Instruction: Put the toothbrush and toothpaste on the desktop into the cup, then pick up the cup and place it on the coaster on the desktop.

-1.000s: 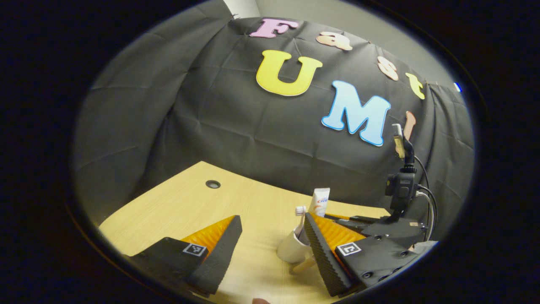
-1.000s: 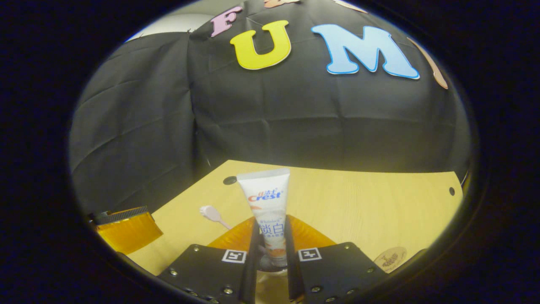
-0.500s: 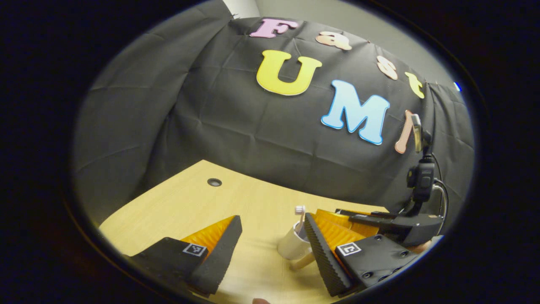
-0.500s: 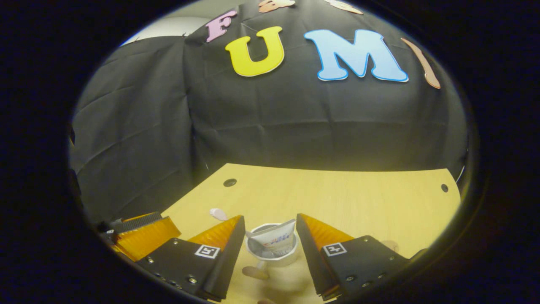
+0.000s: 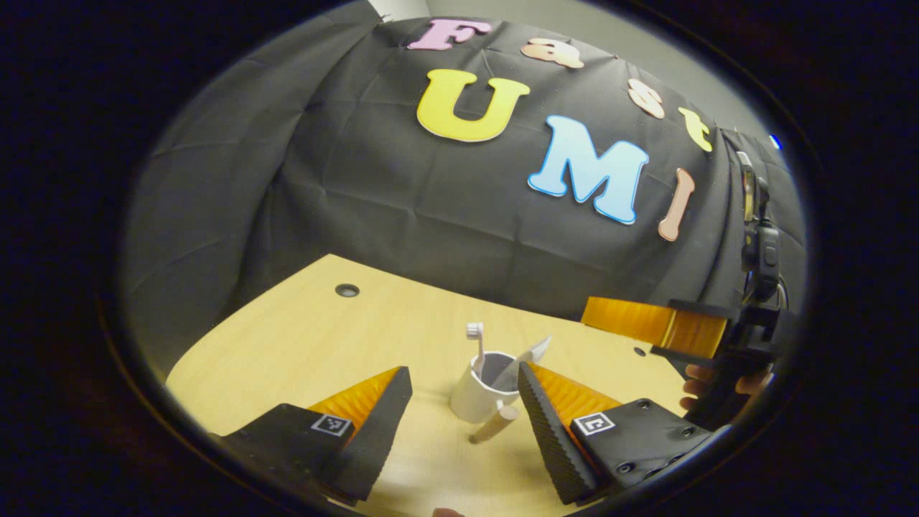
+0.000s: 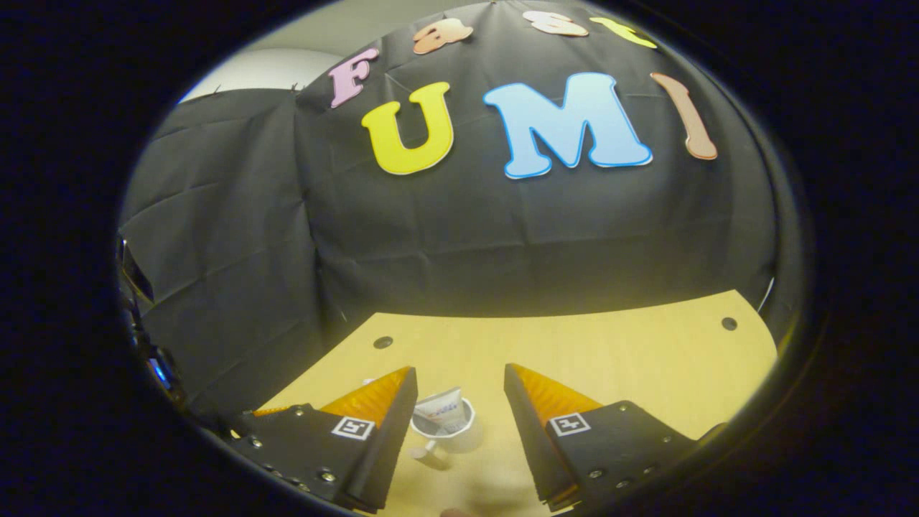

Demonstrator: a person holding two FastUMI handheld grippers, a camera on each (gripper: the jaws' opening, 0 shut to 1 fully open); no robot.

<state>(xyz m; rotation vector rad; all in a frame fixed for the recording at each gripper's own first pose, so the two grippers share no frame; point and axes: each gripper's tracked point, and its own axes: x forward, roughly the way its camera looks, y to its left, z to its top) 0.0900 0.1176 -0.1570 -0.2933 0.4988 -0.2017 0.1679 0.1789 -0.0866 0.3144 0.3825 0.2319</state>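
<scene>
The white cup stands upright on the pale wooden desktop, and both items are already inside it: the toothbrush pokes straight up out of the rim with its bristled head at the top, and the toothpaste leans toward the right side, its flat crimped end jutting past the rim. A short wooden-looking handle sticks out from the cup's lower side, pointing toward the near edge of the desk. In the left gripper view the left gripper sits low over the desk with its 2 fingers spread wide and nothing between them; the cup is just ahead of it, close to the right-hand finger, though I cannot tell whether they touch. Off to the right in that same view the right gripper hangs well above the desk, held by a hand whose fingers curl around its grip. Seen from the right gripper view, the right gripper is likewise parted and empty, and the cup lies below it between the 2 fingers, apart from both, with the toothpaste resting inside. Small dark holes dot the desktop near its far edge.
</scene>
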